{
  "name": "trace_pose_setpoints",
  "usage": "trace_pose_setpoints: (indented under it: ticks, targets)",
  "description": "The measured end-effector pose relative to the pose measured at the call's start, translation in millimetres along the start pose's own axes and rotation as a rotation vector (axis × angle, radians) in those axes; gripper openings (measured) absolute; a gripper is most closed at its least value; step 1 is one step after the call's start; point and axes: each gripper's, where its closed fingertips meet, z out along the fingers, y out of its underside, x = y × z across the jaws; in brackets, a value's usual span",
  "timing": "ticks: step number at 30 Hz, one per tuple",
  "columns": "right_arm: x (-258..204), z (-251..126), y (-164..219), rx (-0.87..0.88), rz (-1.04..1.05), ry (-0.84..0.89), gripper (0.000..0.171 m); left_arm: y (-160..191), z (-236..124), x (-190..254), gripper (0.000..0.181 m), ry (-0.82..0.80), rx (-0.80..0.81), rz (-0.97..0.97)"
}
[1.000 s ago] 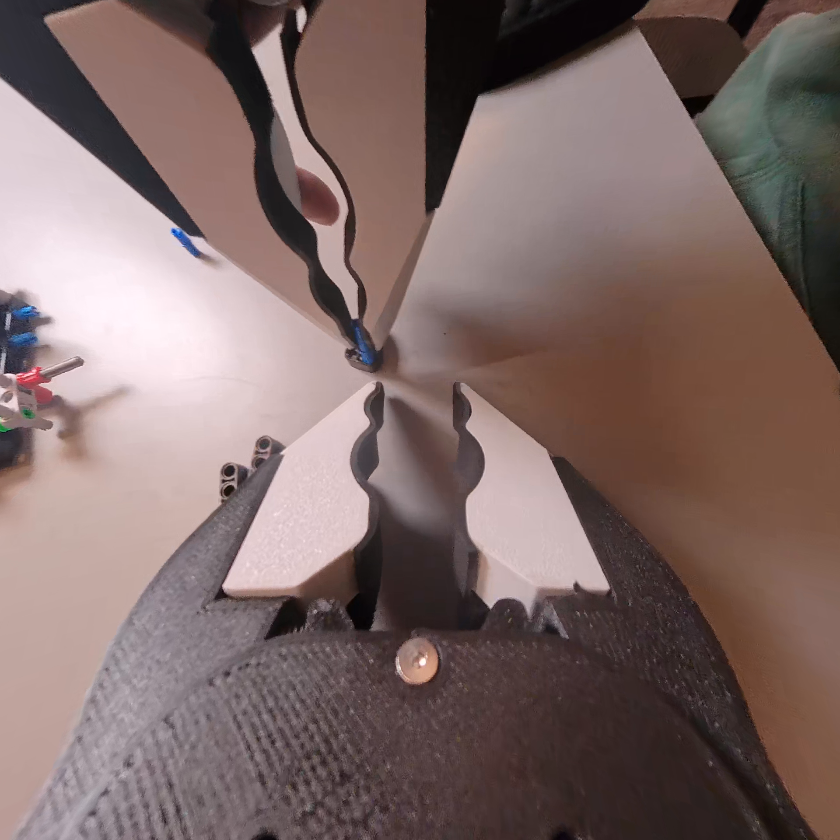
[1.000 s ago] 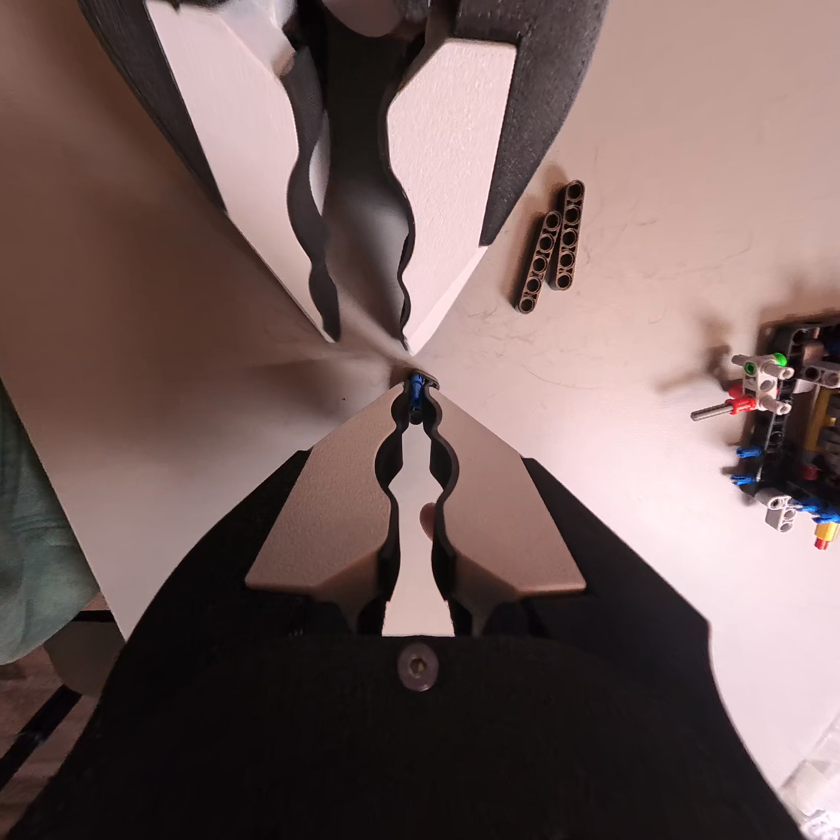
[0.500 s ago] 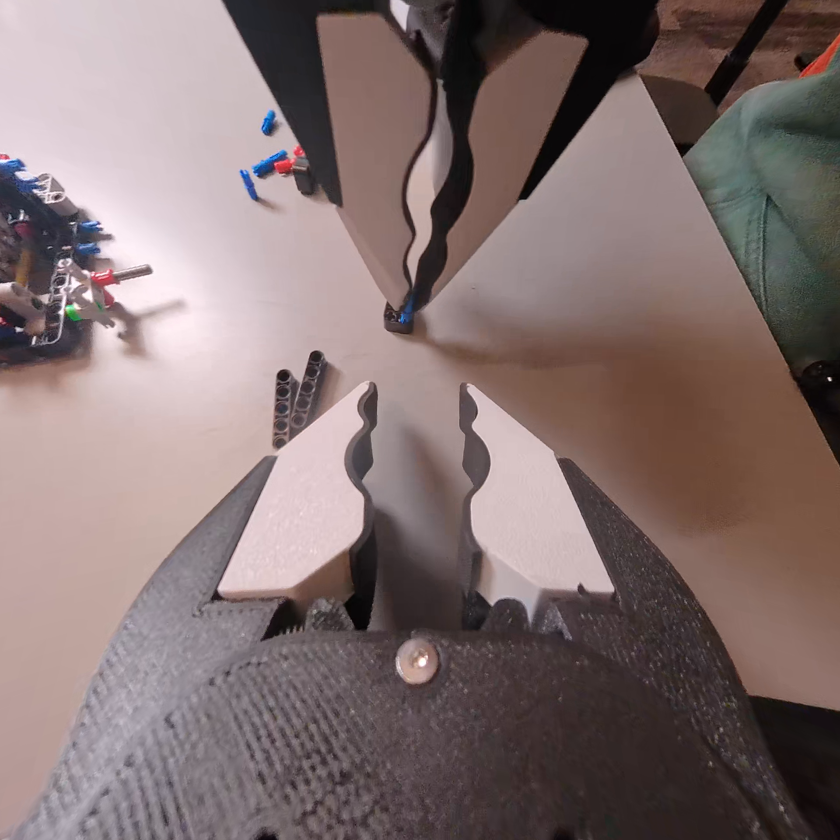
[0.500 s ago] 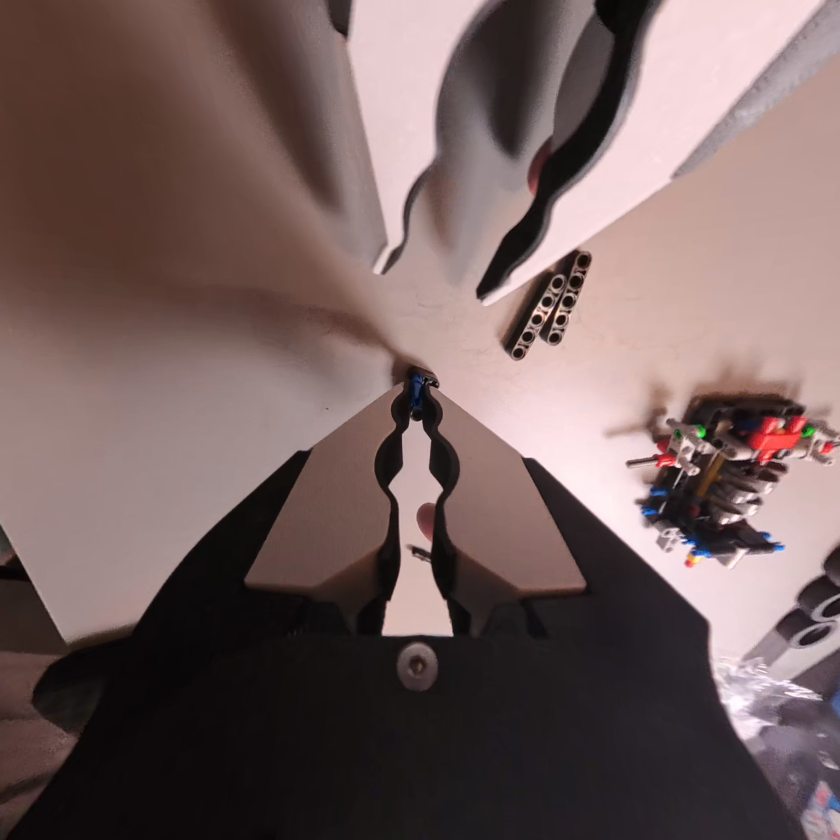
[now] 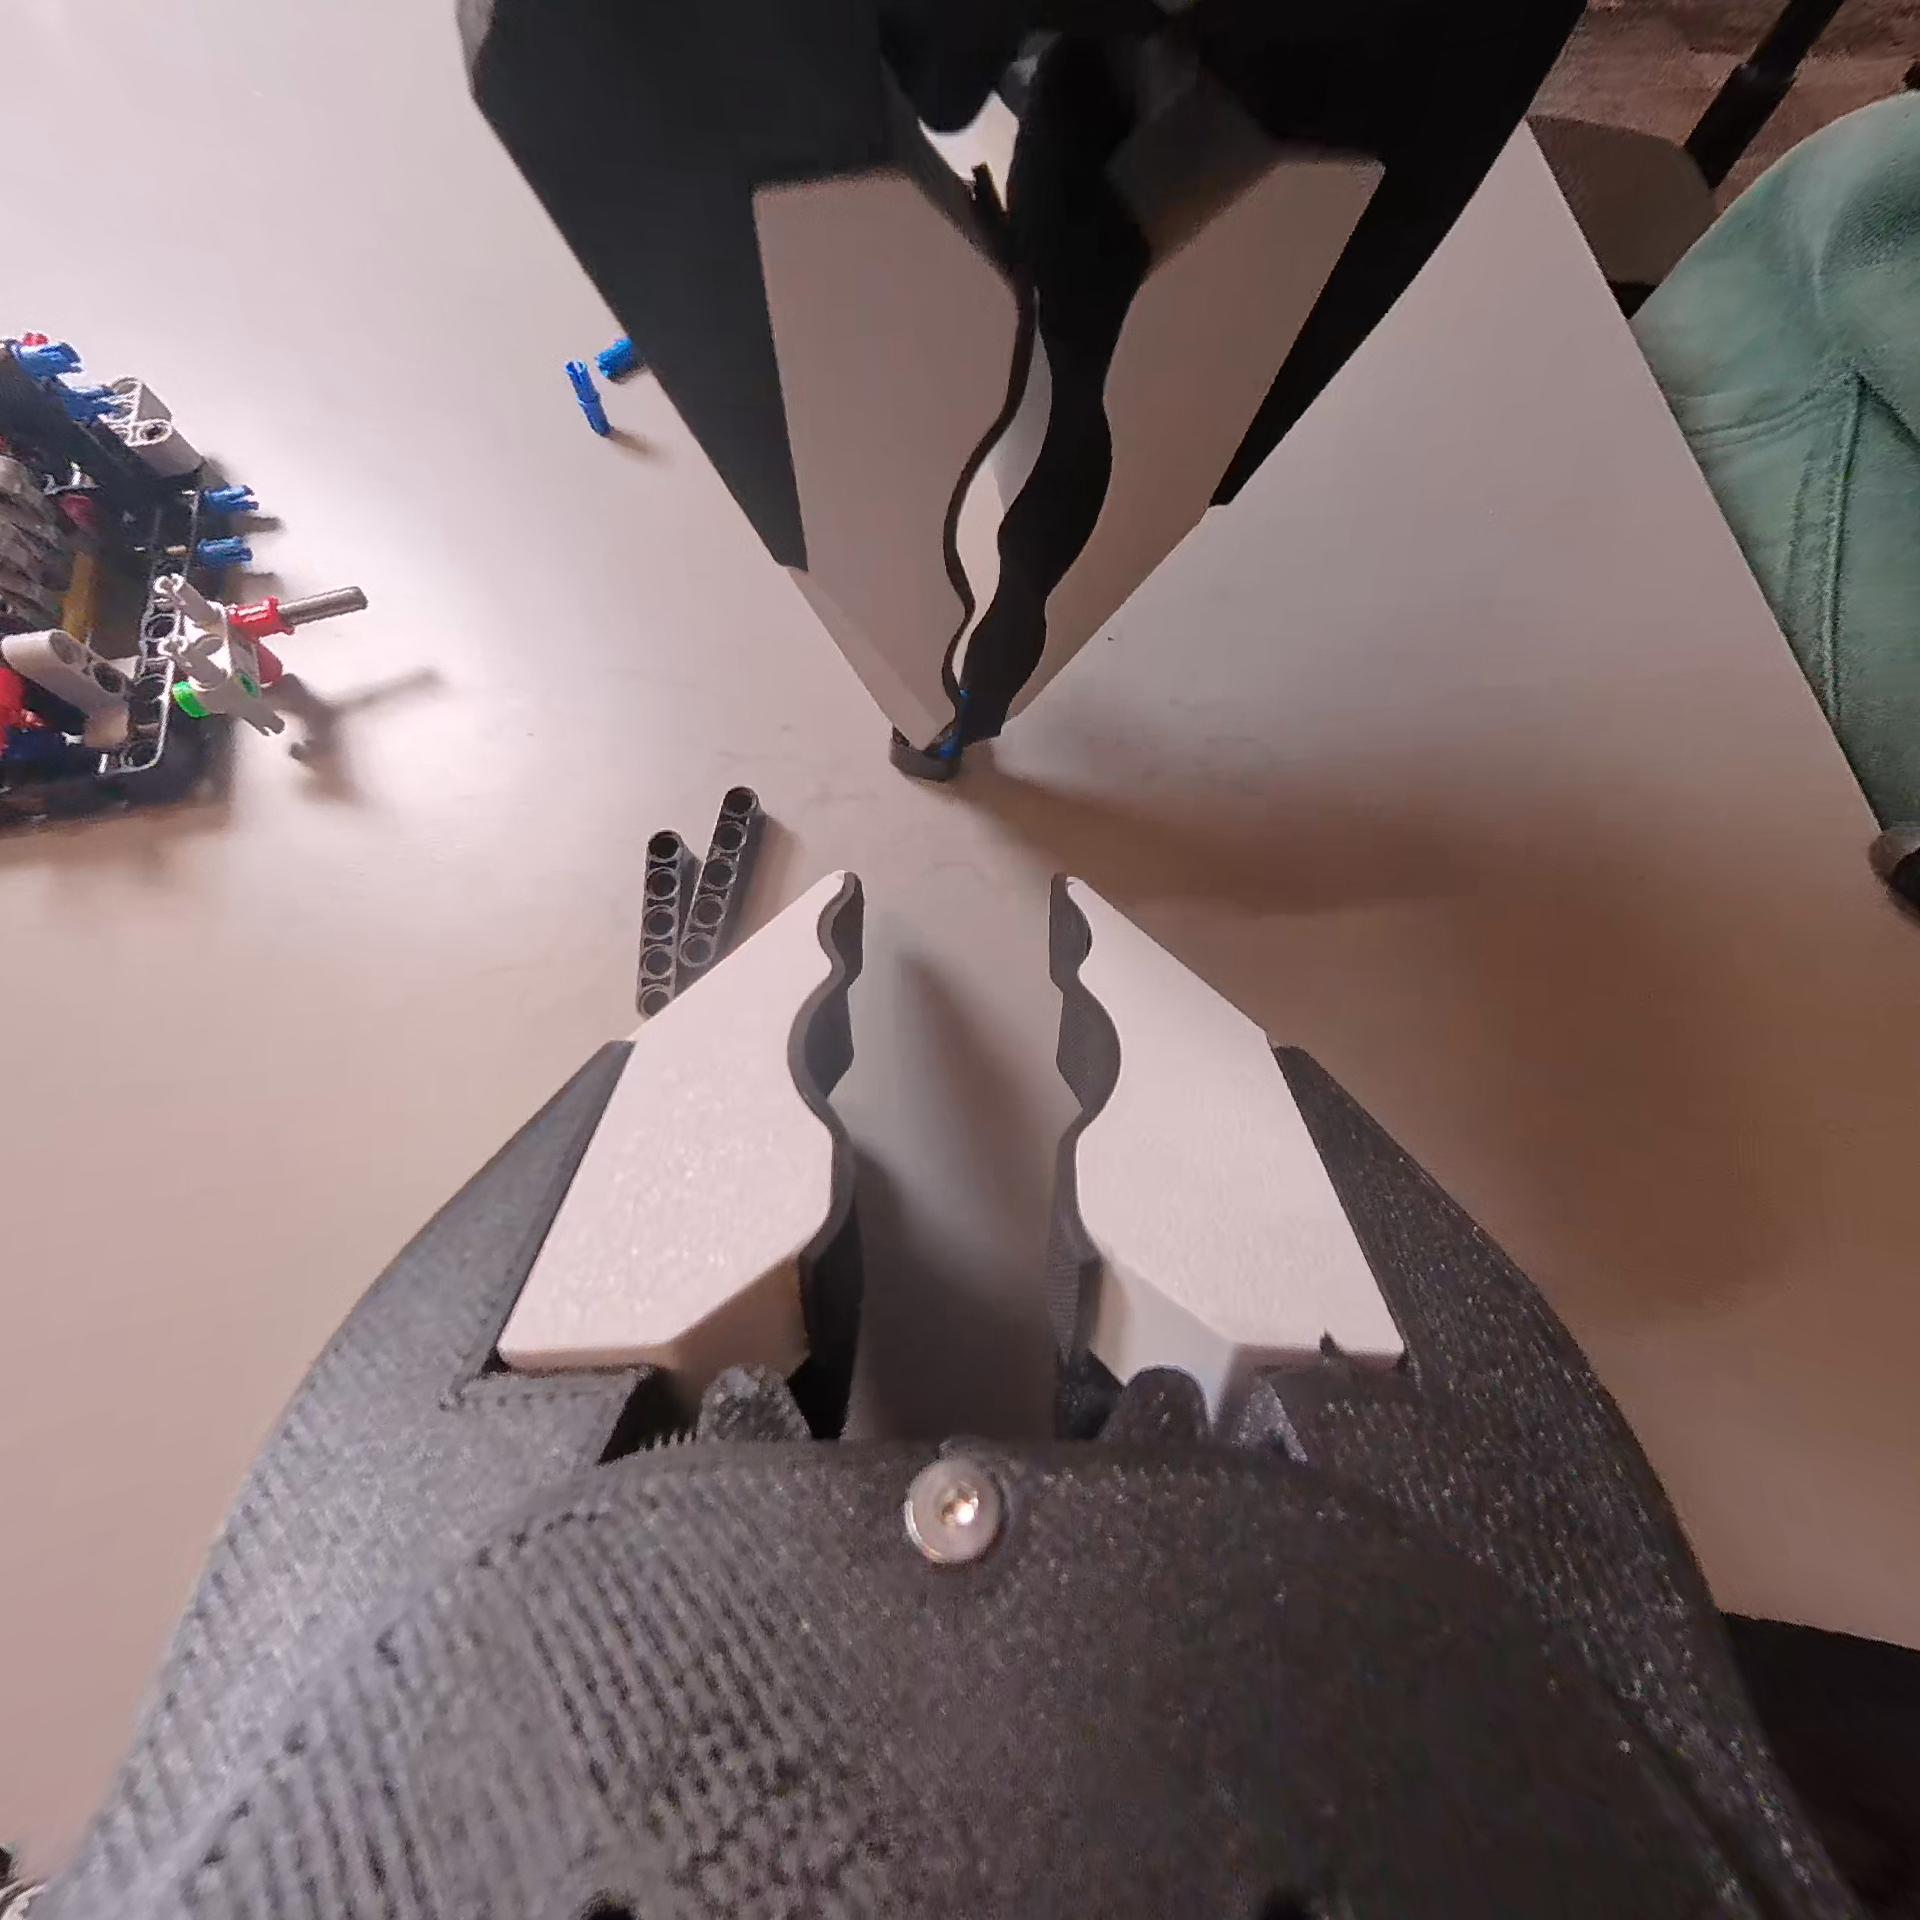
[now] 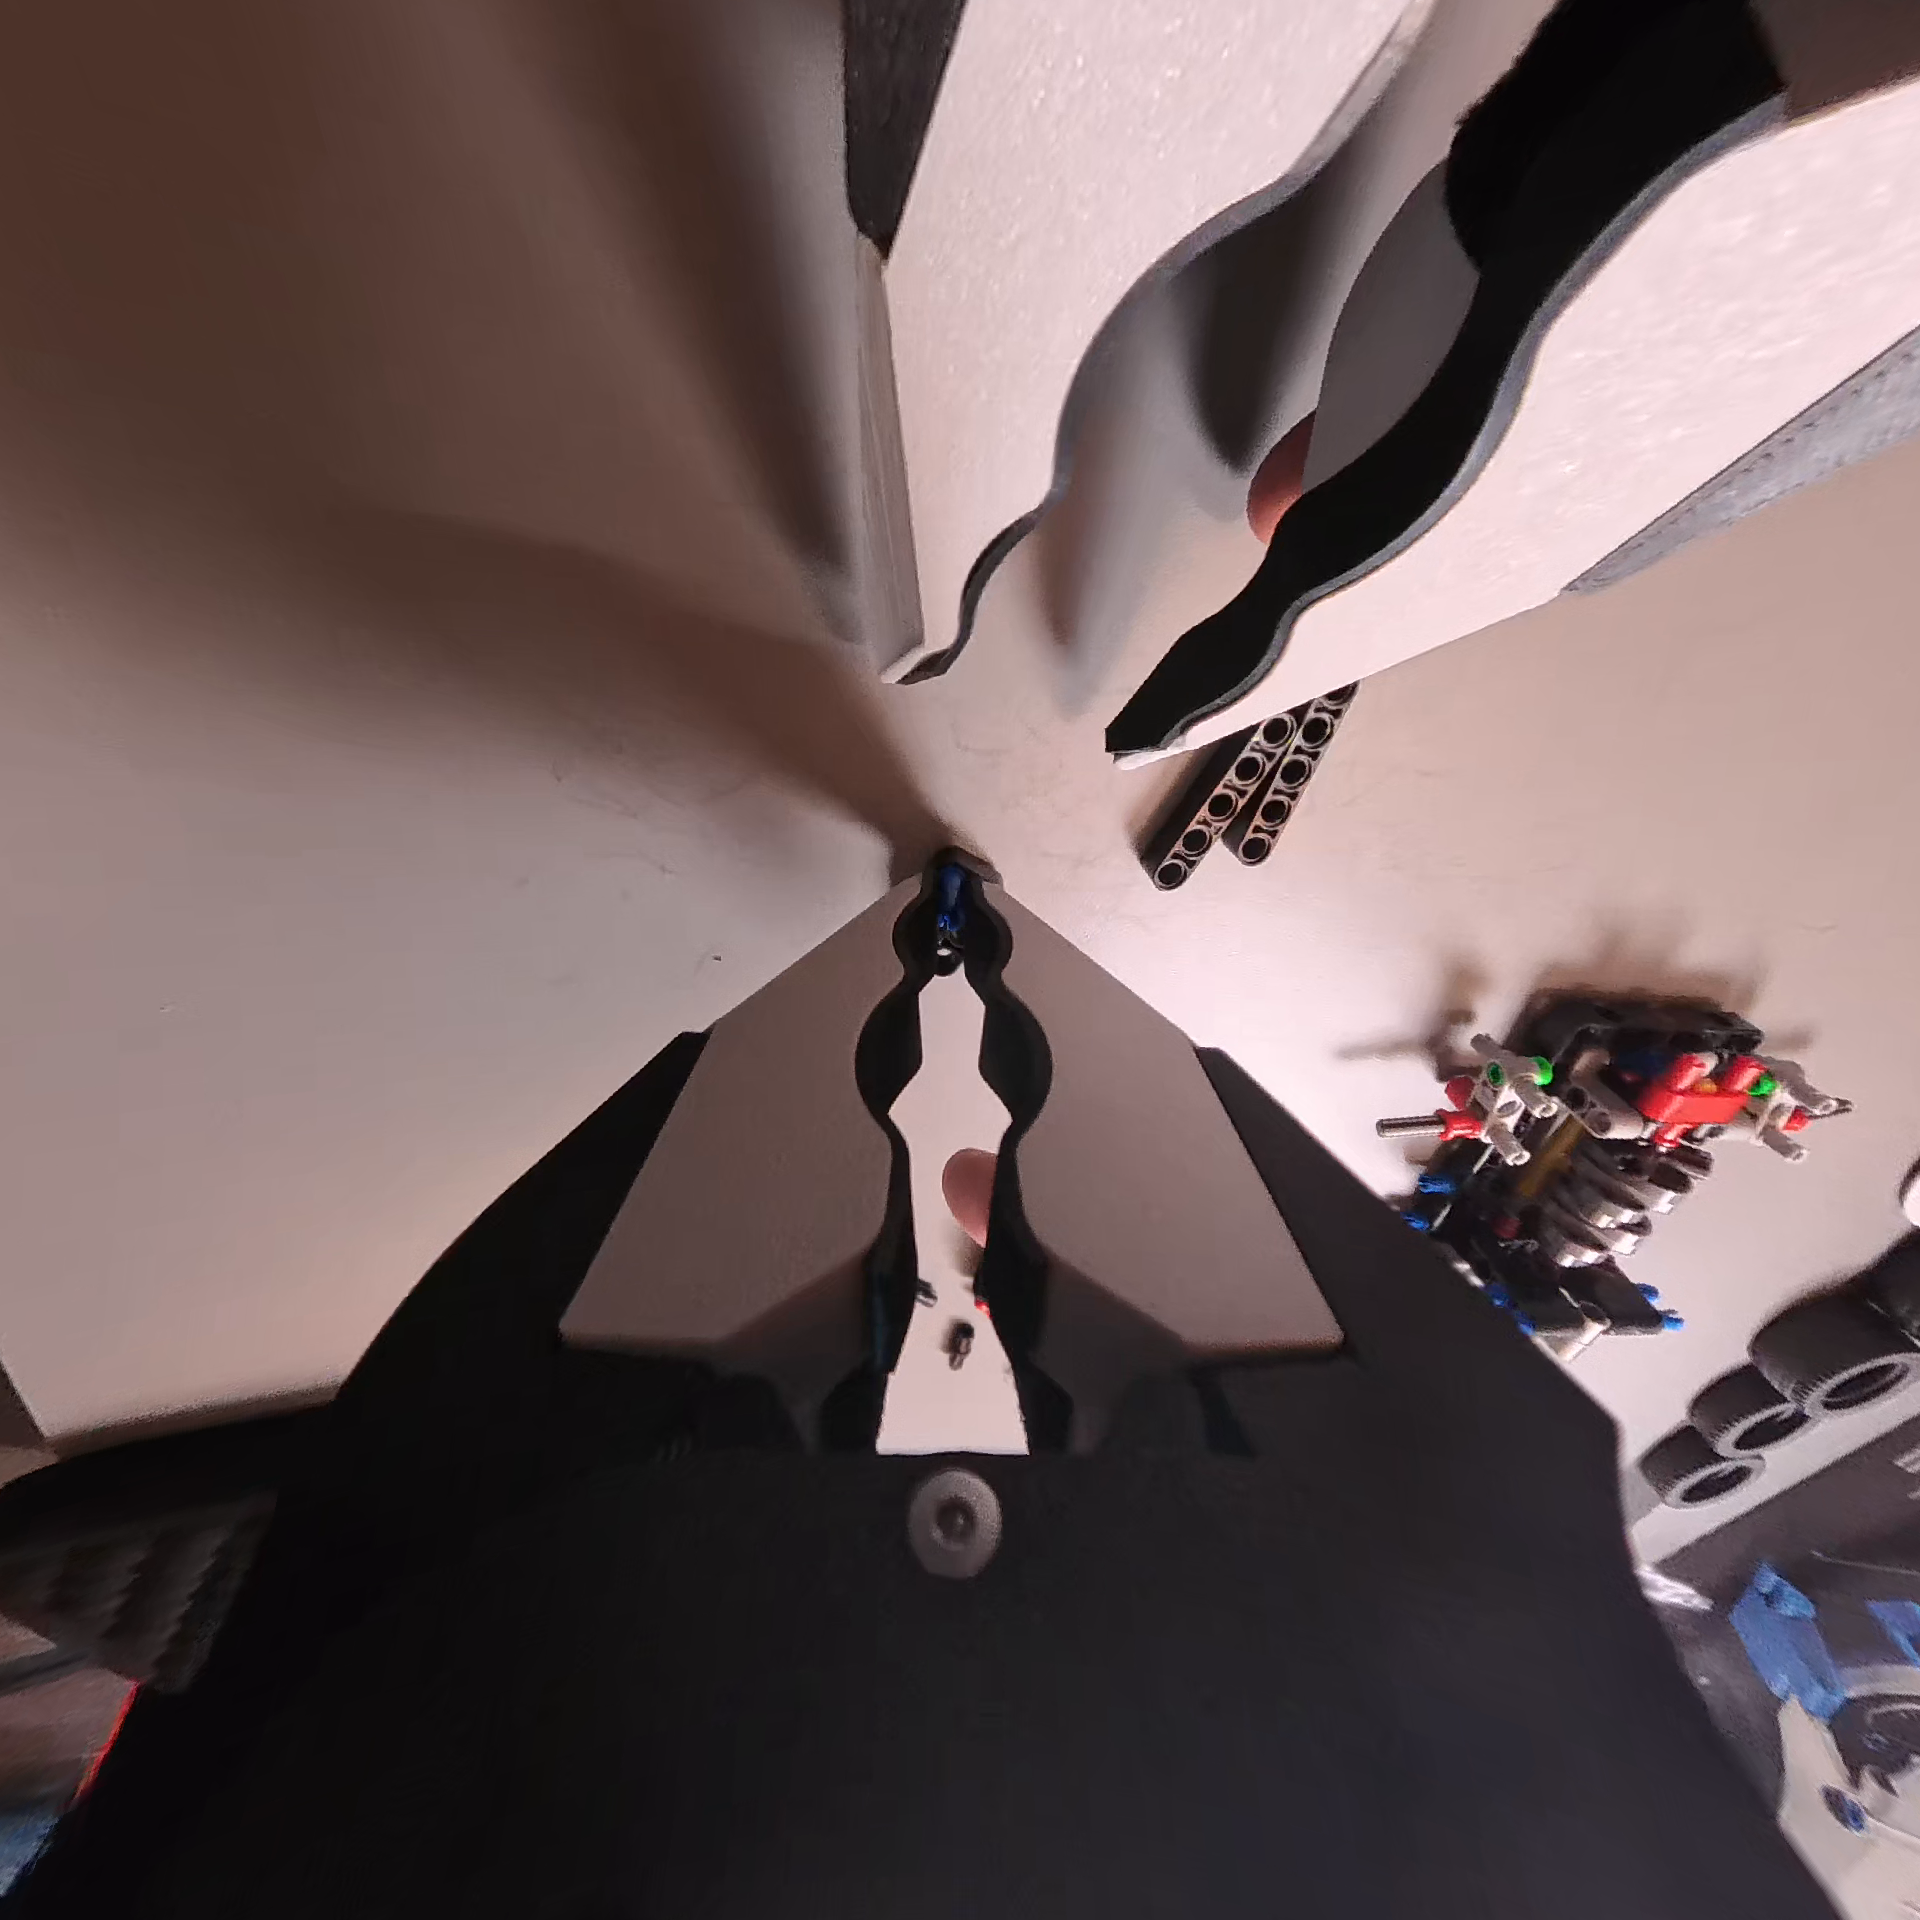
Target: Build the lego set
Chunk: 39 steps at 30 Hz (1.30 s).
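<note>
Table edge (image 5: 1621,343) runs close on our right side, with a green-clothed person just past it; bare tabletop lies between the two grippers and toward the left. Our left gripper (image 5: 956,914) has its jaws spread wide, nothing between them, hovering low over the table. Our right gripper (image 6: 951,904) is pinched down on a blue pin (image 6: 948,902), tips touching the table; the pin looks seated in a small dark piece (image 5: 925,764), though we can't tell for sure. Two dark beams (image 5: 691,914) lie side by side just beside the left gripper's fingertip (image 5: 821,925). Partly built model (image 5: 114,613) sits well off to the left. Loose blue pins (image 5: 594,390) lie behind the right gripper. Black tyres (image 6: 1766,1423) beyond the model.
</note>
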Motion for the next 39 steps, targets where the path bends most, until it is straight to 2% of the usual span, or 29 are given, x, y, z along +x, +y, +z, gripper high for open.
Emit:
trace_pose_setpoints:
  ticks: [1,7,10,12,18,20,22,25,28,33,37,39]
  targets:
    - [0.0,0.1,0.1,0.001,0.009,-0.010,0.001,-0.1,0.4,0.1,0.034,0.001,0.000,0.001]
    - [-0.4,0.3,-0.1,0.017,0.027,-0.037,0.001,0.1,1.0,-0.4,0.035,0.003,0.002,-0.010]
    - [0.7,-0.9,1.1,0.102,0.043,-0.021,0.001,-2.0,-0.1,-0.7,0.036,-0.007,0.012,-0.002]
    - [2.1,-9.4,-2.6,0.250,0.085,-0.009,0.001,-5.5,-0.9,0.5,0.037,-0.007,0.027,0.004]
    - [4.5,-80.6,-18.2,0.983,0.287,0.012,0.002,-45.6,-16.0,3.2,0.036,-0.009,0.234,0.003]
    - [-0.6,-98.6,-16.4,1.161,0.311,0.004,0.002,-61.9,-22.3,9.4,0.034,0.020,0.321,-0.006]
    - [-2.8,-106.4,-14.0,1.263,0.332,-0.002,0.002,-75.6,-26.5,16.9,0.033,0.058,0.395,-0.025]
    - [-4.8,-108.3,-14.4,1.321,0.323,0.005,0.002,-92.0,-29.4,26.6,0.030,0.105,0.477,-0.065]
    - [-5.0,-104.1,-15.1,1.293,0.299,0.010,0.002,-95.3,-24.9,18.8,0.016,0.025,0.479,-0.077]
    - [2.4,-101.7,-10.6,1.229,0.289,0.049,0.003,-94.5,-22.9,9.3,0.015,-0.034,0.502,-0.075]
    - [8.9,-108.3,-1.1,1.276,0.315,0.068,0.012,-99.0,-29.1,0.8,0.015,-0.078,0.554,-0.087]
    - [11.4,-110.3,4.3,1.311,0.340,0.070,0.010,-100.5,-33.2,-3.9,0.015,-0.105,0.570,-0.090]
